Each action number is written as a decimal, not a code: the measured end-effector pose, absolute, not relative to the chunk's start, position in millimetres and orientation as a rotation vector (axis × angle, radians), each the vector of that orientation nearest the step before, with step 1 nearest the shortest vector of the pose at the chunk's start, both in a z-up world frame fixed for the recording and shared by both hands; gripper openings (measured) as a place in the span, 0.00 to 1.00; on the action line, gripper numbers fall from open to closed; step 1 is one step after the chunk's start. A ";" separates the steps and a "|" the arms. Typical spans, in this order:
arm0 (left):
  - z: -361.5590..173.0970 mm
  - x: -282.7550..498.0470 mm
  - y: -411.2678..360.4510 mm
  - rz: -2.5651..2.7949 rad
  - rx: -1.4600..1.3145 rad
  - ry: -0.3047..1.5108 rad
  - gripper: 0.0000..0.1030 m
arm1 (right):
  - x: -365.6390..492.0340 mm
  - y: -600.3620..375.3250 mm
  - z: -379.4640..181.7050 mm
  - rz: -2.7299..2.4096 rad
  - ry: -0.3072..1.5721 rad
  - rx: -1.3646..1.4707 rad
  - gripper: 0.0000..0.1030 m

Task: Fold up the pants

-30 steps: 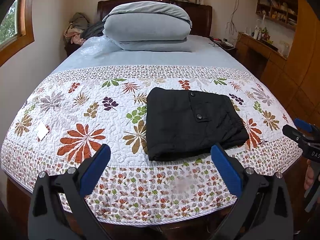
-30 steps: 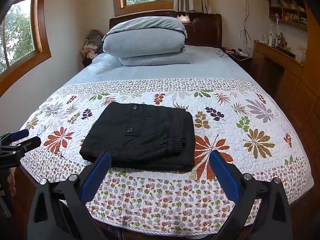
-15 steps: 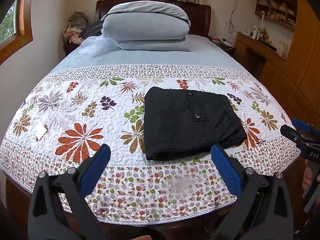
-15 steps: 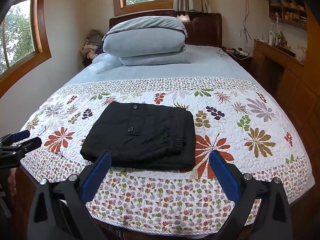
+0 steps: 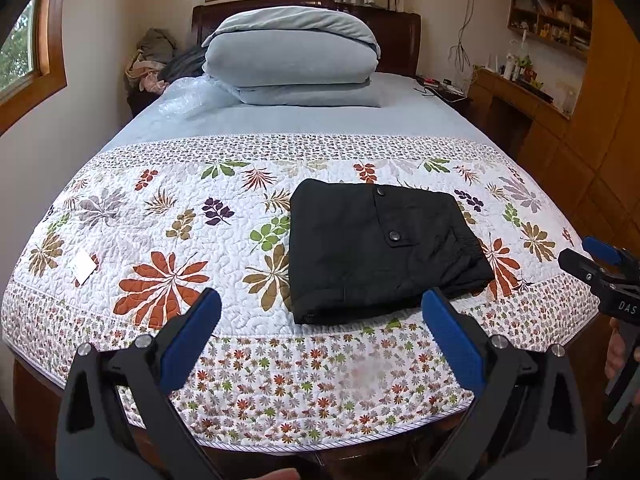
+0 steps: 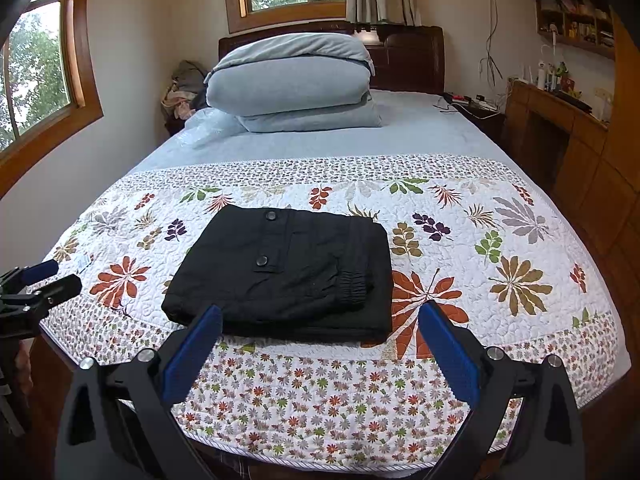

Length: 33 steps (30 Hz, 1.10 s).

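Note:
The black pants [image 5: 380,248] lie folded into a compact rectangle on the floral quilt [image 5: 160,240], near the foot of the bed; they also show in the right wrist view [image 6: 288,272]. Two snap buttons and an elastic waistband face up. My left gripper [image 5: 320,320] is open and empty, held off the bed's foot edge, short of the pants. My right gripper [image 6: 320,332] is open and empty, also off the foot edge, just short of the pants' near edge. Each gripper shows at the edge of the other's view: the right one [image 5: 600,264] and the left one [image 6: 36,284].
Stacked grey bedding [image 5: 292,56] sits at the dark wooden headboard. A clothes pile [image 5: 152,60] lies at the back left. A wooden desk and shelves [image 5: 528,92] line the right wall. A small white tag [image 5: 83,266] lies on the quilt at left.
Both grippers have stayed open and empty. The left view has shifted slightly, so the pants sit a little higher and further off in it. The pants have not moved.

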<state>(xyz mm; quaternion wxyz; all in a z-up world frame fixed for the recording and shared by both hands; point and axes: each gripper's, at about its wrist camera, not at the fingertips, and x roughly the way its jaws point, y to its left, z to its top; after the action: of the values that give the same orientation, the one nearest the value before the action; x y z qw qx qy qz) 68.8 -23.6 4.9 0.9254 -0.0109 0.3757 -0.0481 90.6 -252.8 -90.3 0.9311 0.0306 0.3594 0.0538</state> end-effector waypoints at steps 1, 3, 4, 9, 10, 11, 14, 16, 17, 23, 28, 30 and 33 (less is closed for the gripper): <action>5.0 68.6 -23.6 -0.099 -0.022 0.771 0.97 | 90.7 -252.6 -90.2 0.111 0.736 0.062 0.97; 5.2 68.9 -23.6 -0.098 -0.020 0.771 0.97 | 90.9 -252.0 -89.9 0.111 0.736 0.062 0.97; 5.4 69.1 -23.4 -0.098 -0.021 0.771 0.97 | 90.9 -252.2 -90.0 0.111 0.736 0.063 0.97; 6.4 68.7 -23.6 -0.099 -0.021 0.769 0.97 | 90.7 -252.5 -90.2 0.111 0.736 0.063 0.97; 6.4 68.4 -23.9 -0.099 -0.020 0.768 0.97 | 90.9 -252.1 -90.1 0.112 0.736 0.064 0.97; 6.5 68.2 -24.2 -0.100 -0.019 0.768 0.97 | 90.9 -251.6 -90.2 0.111 0.735 0.064 0.97; 7.2 67.6 -25.2 -0.100 -0.015 0.763 0.97 | 91.0 -251.1 -90.0 0.112 0.737 0.062 0.97; 7.8 66.5 -25.9 -0.100 -0.014 0.760 0.97 | 90.9 -251.0 -90.1 0.113 0.737 0.064 0.97; 8.0 66.2 -26.0 -0.100 -0.013 0.759 0.97 | 90.9 -251.0 -90.1 0.113 0.737 0.064 0.97; 8.9 64.6 -28.4 -0.104 -0.004 0.754 0.97 | 90.9 -248.9 -90.5 0.116 0.738 0.063 0.97; 8.9 64.2 -28.2 -0.107 -0.001 0.751 0.97 | 90.6 -249.2 -90.8 0.116 0.737 0.064 0.97; 9.0 64.3 -28.6 -0.105 -0.003 0.753 0.97 | 90.8 -249.4 -90.9 0.115 0.739 0.062 0.97; 8.9 64.3 -28.3 -0.105 -0.005 0.753 0.97 | 90.2 -248.5 -91.7 0.117 0.740 0.060 0.97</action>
<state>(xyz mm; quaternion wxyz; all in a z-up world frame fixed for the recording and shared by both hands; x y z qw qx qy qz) 64.3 -28.3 8.9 0.9286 -0.0022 0.3676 -0.0514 90.2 -248.5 -91.7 0.9303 0.0294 0.3612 0.0573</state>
